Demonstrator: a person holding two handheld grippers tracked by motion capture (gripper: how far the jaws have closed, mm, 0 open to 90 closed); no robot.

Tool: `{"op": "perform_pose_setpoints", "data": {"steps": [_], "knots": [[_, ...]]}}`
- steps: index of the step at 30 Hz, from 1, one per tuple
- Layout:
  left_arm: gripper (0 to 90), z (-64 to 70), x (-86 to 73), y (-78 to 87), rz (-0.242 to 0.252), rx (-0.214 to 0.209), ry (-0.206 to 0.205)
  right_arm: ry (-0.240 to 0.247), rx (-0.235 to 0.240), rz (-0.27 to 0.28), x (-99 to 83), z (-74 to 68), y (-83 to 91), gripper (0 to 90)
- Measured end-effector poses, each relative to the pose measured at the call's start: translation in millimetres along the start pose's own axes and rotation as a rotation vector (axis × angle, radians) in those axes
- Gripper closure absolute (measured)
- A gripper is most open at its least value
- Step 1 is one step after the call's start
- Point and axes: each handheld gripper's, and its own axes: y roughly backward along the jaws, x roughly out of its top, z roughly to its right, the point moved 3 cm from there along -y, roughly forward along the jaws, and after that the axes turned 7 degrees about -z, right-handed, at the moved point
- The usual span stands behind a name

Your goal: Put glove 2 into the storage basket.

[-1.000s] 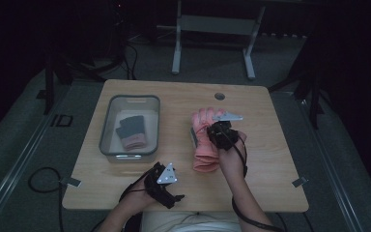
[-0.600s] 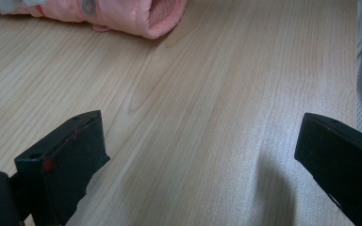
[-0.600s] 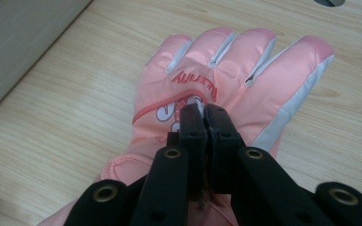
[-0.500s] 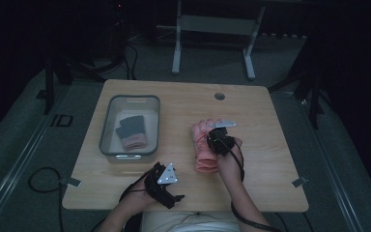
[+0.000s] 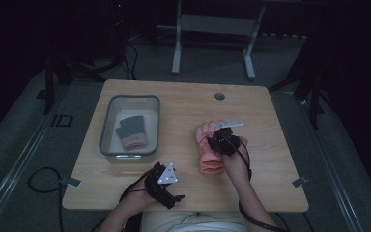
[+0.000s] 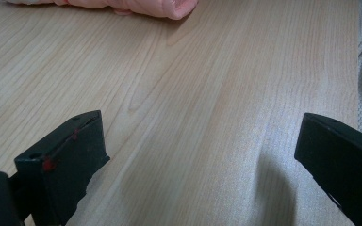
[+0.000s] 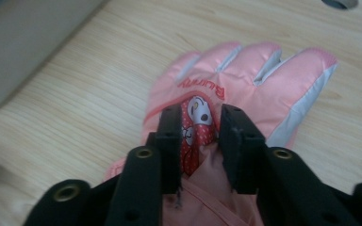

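Note:
A pink padded glove lies on the wooden table, right of centre, with its fingers pointing away from the person. My right gripper is over its back, shut on a pinch of the fabric by the red cartoon patch. In the right gripper view the glove spreads out beyond the right gripper. My left gripper rests near the table's front edge, open and holding nothing. The left gripper view has the left gripper wide apart over bare wood, with the glove at the top edge.
A clear plastic bin stands at the left of the table, holding dark gloves and a pink item. Its wall shows as the bin in the right gripper view. A round cable hole lies at the far edge. Dark floor surrounds the table.
My right gripper has drawn the pink glove toward the person's side of the table. The left gripper has stayed put.

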Motion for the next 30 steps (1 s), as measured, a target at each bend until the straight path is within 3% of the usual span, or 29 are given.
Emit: {"op": "perform_pose_setpoints", "data": {"steps": [8, 23, 27, 30], "knots": [[2.2, -2.2, -0.4, 0.2, -0.004, -0.006, 0.010, 0.018, 0.029, 0.040, 2.6, -0.6, 12.4, 65.5], [2.2, 0.2, 2.2, 1.3, 0.005, -0.004, 0.016, 0.037, 0.054, 0.093, 4.1, 11.7, 30.6, 61.8], [2.2, 2.2, 7.5, 2.8, 0.021, -0.002, 0.038, 0.039, 0.053, 0.102, 3.8, 25.3, 38.4, 62.0], [2.3, 4.0, 19.8, 6.5, 0.050, -0.030, 0.072, 0.059, 0.066, 0.105, 4.3, 43.4, 46.1, 62.6]]}}
